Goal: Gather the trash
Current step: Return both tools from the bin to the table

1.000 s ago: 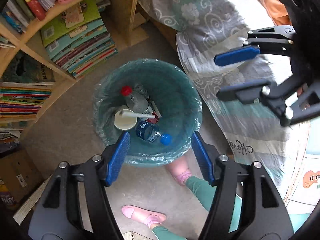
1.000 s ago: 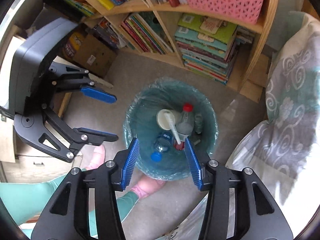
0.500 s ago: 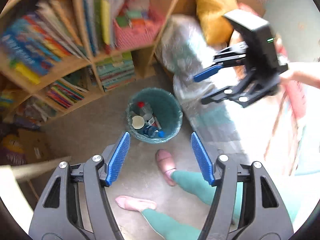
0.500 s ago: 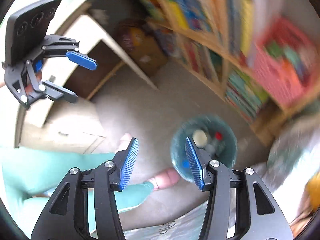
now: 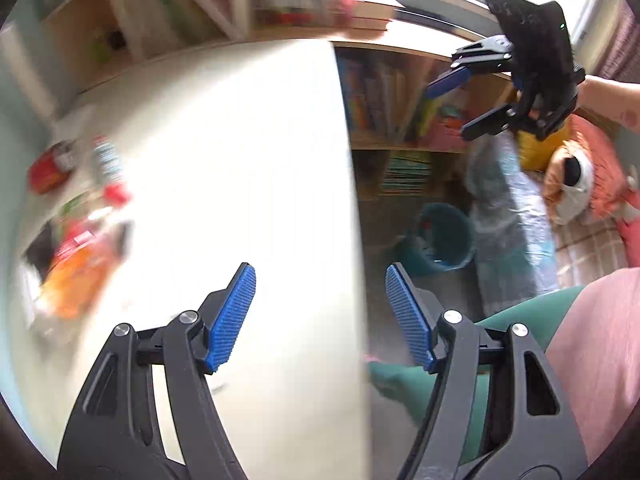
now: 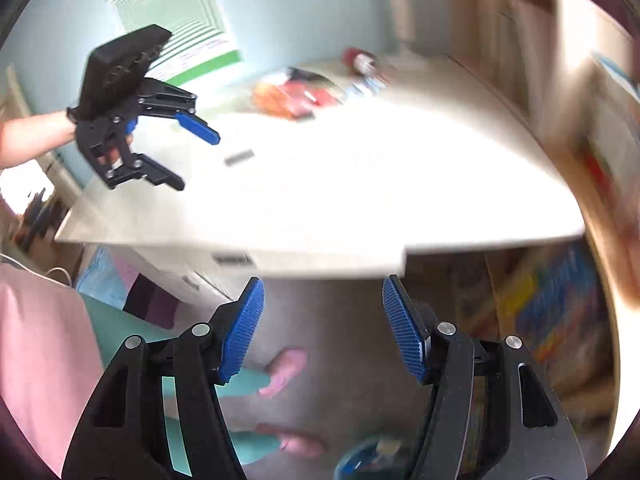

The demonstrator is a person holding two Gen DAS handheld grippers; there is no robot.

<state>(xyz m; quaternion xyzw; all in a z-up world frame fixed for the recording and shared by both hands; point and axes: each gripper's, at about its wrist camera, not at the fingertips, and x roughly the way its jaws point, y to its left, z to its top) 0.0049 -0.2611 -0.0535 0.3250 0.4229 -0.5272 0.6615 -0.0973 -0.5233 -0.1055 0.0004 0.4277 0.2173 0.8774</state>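
Observation:
The teal-lined trash bin [image 5: 444,240] stands on the floor below the table and shows again at the bottom edge of the right wrist view [image 6: 372,460]. Blurred trash lies at the far side of the white table [image 6: 360,184]: an orange packet [image 5: 76,276] [image 6: 276,100], a red can [image 5: 48,168] [image 6: 358,58] and a small bottle [image 5: 108,168] [image 6: 368,84]. My left gripper [image 5: 320,316] [image 6: 196,160] hangs over the table's near edge, its jaws opening with nothing between them. My right gripper [image 6: 322,320] [image 5: 452,110] is raised beside the table, jaws also opening and empty.
A wooden bookshelf [image 5: 400,120] full of books stands behind the bin. A bed with a patterned cover [image 5: 508,216] and cushions lies to its right. The person's green trouser legs [image 5: 420,380] and pink slippers [image 6: 286,368] are on the floor by the table edge.
Both grippers have risen from above the bin and swung toward the white table. The bin now looks small and far. The right gripper's jaws stand wider than before.

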